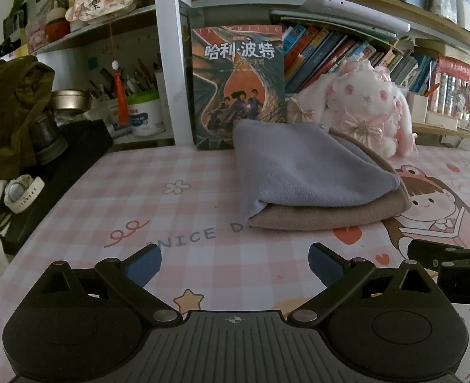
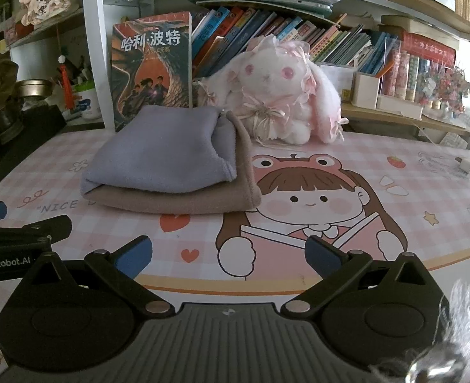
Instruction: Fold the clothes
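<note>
A folded lavender fleece cloth lies on top of a folded tan fleece cloth, the two making a neat stack on the pink checked cartoon-printed surface. The lavender piece covers most of the tan one, whose edge shows along the front and the right side of the stack. In the right wrist view the same lavender cloth sits over the tan cloth, just left of the printed girl in a frog hat.

The left claw hangs low over the surface in front of the stack, its blue-padded fingers spread wide and holding nothing. The right claw is likewise wide open and empty, hovering above the printed girl, well short of the cloths. Each claw shows at the edge of the other's view, side by side.

Behind the stack a dark paperback book with an orange dragon cover stands upright, and a white-and-pink plush rabbit with ribbons sits just right of it, against a shelf of leaning books.
</note>
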`<state>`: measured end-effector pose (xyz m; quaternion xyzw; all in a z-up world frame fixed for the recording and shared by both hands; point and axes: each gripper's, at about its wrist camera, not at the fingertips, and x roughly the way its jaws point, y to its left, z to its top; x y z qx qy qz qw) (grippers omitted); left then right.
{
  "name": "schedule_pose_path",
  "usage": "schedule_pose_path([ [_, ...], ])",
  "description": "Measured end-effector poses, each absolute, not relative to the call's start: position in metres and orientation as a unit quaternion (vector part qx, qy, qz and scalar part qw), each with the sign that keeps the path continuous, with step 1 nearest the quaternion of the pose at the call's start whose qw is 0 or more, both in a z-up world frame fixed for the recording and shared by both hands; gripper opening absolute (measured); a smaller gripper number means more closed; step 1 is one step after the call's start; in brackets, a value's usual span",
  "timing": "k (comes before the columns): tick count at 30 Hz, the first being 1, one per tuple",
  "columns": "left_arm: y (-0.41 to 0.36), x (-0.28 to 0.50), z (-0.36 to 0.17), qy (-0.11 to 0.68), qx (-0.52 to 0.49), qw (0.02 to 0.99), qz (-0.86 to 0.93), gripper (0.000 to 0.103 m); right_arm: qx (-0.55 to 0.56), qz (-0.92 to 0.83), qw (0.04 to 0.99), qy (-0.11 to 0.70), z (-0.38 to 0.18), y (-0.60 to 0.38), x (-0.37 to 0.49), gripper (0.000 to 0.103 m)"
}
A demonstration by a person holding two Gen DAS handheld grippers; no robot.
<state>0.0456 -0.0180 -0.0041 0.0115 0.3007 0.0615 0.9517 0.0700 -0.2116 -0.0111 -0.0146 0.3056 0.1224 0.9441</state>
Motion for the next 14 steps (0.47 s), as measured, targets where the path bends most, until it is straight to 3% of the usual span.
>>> schedule_pose_path([
  [14,-0.0200,0.0466,-0.0050,0.304,0.023,0.951,0.059,0.100,-0.014,0.122,0.943,0.308,-0.0123,-0.2111,0.0713,0.103],
])
